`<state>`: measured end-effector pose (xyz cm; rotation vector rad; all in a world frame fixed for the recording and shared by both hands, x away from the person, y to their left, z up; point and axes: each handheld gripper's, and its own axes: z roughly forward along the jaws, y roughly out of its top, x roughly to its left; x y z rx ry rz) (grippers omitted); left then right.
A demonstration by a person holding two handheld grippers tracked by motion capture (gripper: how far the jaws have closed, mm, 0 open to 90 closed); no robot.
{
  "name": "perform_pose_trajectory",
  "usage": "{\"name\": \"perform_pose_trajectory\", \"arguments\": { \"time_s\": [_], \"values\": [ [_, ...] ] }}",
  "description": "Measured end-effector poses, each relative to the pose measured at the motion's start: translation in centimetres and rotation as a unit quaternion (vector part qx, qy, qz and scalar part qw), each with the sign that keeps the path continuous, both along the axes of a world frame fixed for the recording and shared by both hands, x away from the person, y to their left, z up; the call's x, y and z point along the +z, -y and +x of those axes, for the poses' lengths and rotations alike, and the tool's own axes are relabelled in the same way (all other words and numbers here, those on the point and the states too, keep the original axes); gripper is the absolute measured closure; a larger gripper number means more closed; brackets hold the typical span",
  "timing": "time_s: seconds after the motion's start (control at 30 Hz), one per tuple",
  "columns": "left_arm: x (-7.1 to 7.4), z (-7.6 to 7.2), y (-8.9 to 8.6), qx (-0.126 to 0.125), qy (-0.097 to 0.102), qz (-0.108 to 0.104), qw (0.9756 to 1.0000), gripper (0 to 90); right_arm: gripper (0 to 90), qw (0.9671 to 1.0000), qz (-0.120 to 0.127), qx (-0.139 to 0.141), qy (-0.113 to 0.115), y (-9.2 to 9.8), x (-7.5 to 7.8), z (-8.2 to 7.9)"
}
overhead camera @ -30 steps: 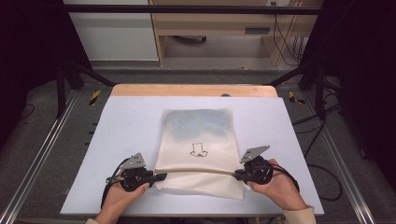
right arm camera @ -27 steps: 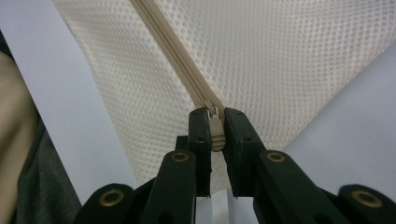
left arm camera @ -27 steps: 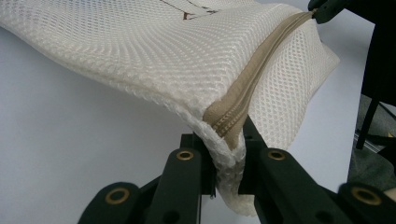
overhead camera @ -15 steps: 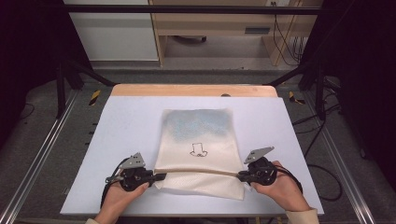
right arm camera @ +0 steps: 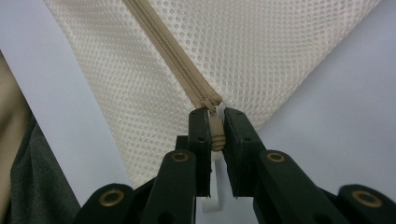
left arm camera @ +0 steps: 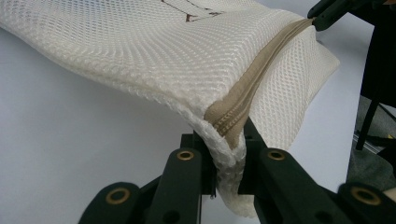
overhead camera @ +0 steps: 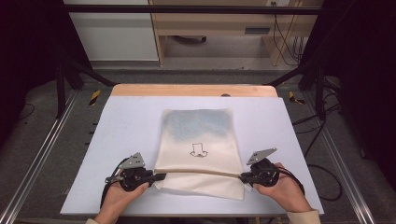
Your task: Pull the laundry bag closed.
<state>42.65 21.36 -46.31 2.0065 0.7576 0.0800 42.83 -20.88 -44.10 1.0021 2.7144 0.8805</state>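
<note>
Two grippers, both clamped, and the whole thing comes down to one line between them. My right gripper [overhead camera: 243,177] has its jaws pinched on the beige zipper pull [right arm camera: 215,133] at the right end of the cream mesh laundry bag [overhead camera: 201,154], which lies flat near the front edge of the pale blue table top [overhead camera: 116,121]. From there the tan zipper tape [overhead camera: 201,171] runs straight across the bag's near end toward my left gripper [overhead camera: 159,177], which is clenched on the bag's left corner, right where the tape ends [left arm camera: 229,133].

So the zipper's long axis lies side to side across the table, pretty much on the line joining the two grippers, and it looks taut between them. The right one is the one on the slider, so I'd guess any sliding goes leftward along that line toward the left gripper, with the left just anchoring. Pulling off-axis would probably snag the mesh.
</note>
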Motion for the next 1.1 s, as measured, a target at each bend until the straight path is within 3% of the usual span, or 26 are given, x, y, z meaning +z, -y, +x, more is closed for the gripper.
{"name": "perform_pose_trajectory", "arguments": {
  "time_s": [0.97, 1.1],
  "values": [
    [0.32, -0.53, 0.09, -0.005, -0.007, 0.003, 1.0, 79.9, 81.5, 1.0, -0.008, 0.001, -0.003, -0.21, -0.03, -0.25],
    [0.49, -0.67, -0.08, -0.001, -0.006, -0.002, 1.0, 74.0, 80.7, 1.0, -0.008, 0.001, -0.005, -0.24, -0.05, -0.29]
  ]
}}
